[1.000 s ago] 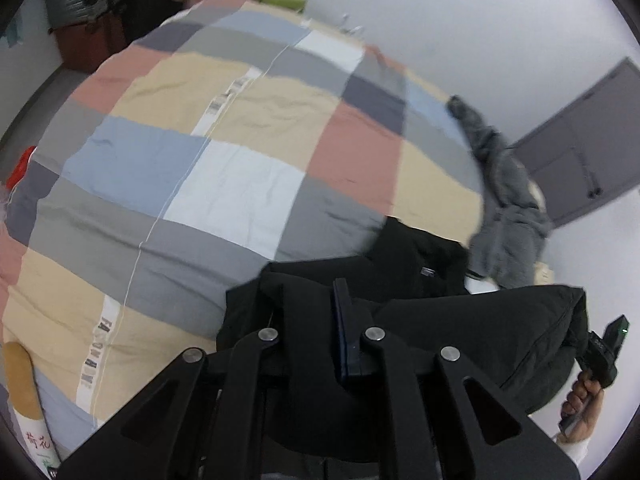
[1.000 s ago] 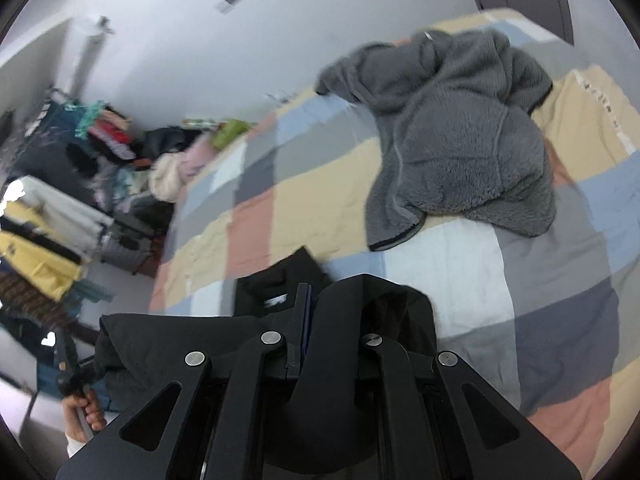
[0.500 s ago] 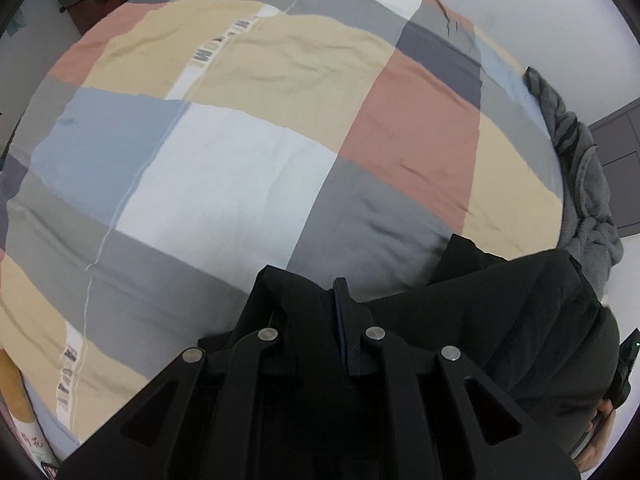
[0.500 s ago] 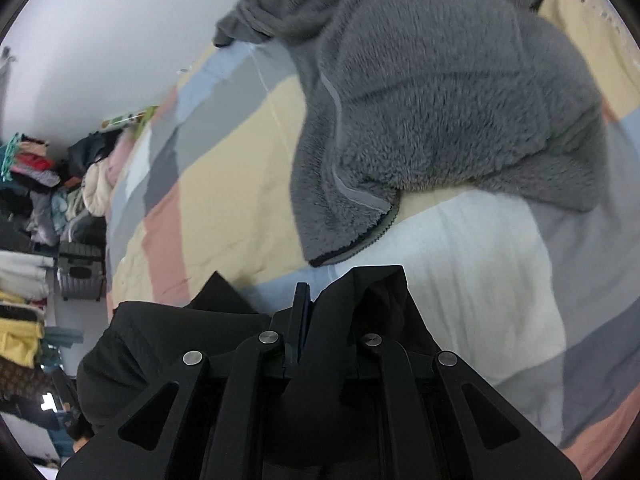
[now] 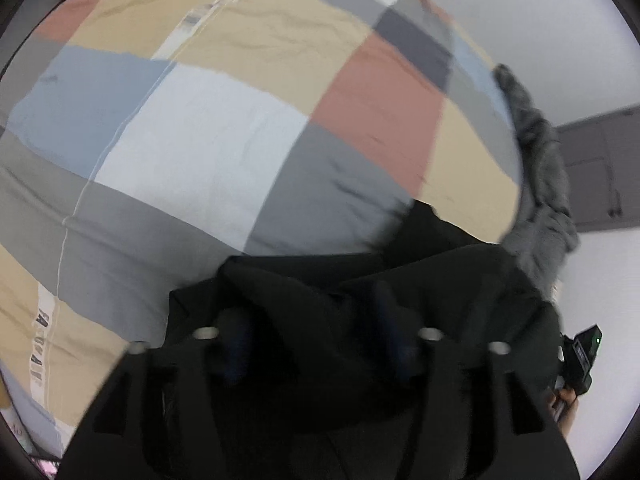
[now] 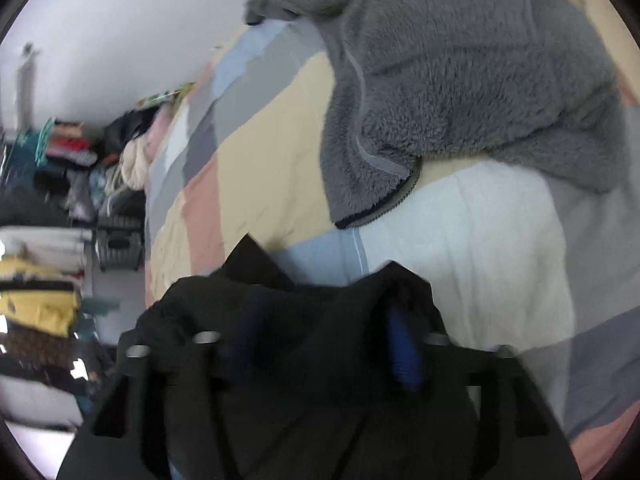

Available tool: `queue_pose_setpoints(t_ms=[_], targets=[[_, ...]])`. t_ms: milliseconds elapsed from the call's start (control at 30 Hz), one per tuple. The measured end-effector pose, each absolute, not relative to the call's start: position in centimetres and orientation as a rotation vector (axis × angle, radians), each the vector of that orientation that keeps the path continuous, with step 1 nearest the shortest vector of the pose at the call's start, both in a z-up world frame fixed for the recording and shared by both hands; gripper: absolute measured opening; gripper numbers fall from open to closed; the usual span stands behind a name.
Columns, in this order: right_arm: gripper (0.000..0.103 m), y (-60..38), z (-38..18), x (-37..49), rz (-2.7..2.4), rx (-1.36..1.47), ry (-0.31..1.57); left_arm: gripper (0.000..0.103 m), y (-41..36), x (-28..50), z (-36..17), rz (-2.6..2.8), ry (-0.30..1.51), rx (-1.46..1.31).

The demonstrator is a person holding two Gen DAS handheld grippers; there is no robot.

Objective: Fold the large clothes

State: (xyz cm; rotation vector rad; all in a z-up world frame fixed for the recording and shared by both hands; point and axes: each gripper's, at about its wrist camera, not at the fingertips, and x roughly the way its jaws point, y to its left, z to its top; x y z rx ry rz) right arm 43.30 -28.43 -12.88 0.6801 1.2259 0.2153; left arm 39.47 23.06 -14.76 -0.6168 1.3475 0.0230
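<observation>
Black fabric of a jacket (image 5: 440, 280) lies bunched at the near edge of the bed, on the patchwork duvet (image 5: 208, 148), draped across the fingers of both tools. The left claw (image 5: 312, 332) now stands apart, its blue pads spread wide with cloth slack between them; half a second ago the jaws were pinched together on a fold. The right claw (image 6: 324, 340) has opened the same way, one blue pad (image 6: 404, 356) showing clear of the cloth. Judging from that, the jacket has just been let go onto the bed, so one fold or lay-down step looks finished and a fresh grip comes next.

Only the left view shows the person's other hand (image 5: 566, 398) with its tool at the jacket's far end, and a grey door (image 5: 600, 168). Only the right view shows the grey fleece jacket (image 6: 460, 80) close, heaped just beyond the black one, plus a cluttered clothes rack (image 6: 44, 208) along the wall.
</observation>
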Motion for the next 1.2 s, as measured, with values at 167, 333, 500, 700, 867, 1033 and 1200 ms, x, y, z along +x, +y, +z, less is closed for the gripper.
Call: queue_pose_setpoints(t_ms=[167, 333, 500, 700, 867, 1033, 1200], targets=[[0.072, -26.6, -5.1, 39.1, 0.142, 0.43, 0.991, 0.079, 21.0, 36.2, -8.3, 0.04, 1.119, -0.374], [0.08, -19.5, -2.4, 35.0, 0.258, 0.281, 0.833, 0.084, 15.3, 32.5, -4.8, -0.109, 0.896, -0.271], [0.08, -12.7, -5.5, 32.9, 0.348, 0.19, 0.831, 0.084, 8.5, 31.5, -7.5, -0.196, 0.837, -0.147], [0.08, -9.3, -11.1, 33.0, 0.347, 0.11, 0.877, 0.084, 5.8, 33.3, -12.9, -0.153, 0.902, -0.058], [0.082, -9.3, -13.2, 34.0, 0.348, 0.126, 0.889, 0.084, 6.0, 34.1, -14.8, -0.138, 0.911, -0.077], [0.085, -8.8, -15.0, 35.2, 0.344, 0.123, 0.91, 0.087, 5.9, 35.0, -16.4, -0.129, 0.921, -0.062], [0.088, -8.3, -15.7, 35.8, 0.35, 0.083, 0.937, 0.088, 5.5, 34.8, -17.2, -0.104, 0.924, -0.034]])
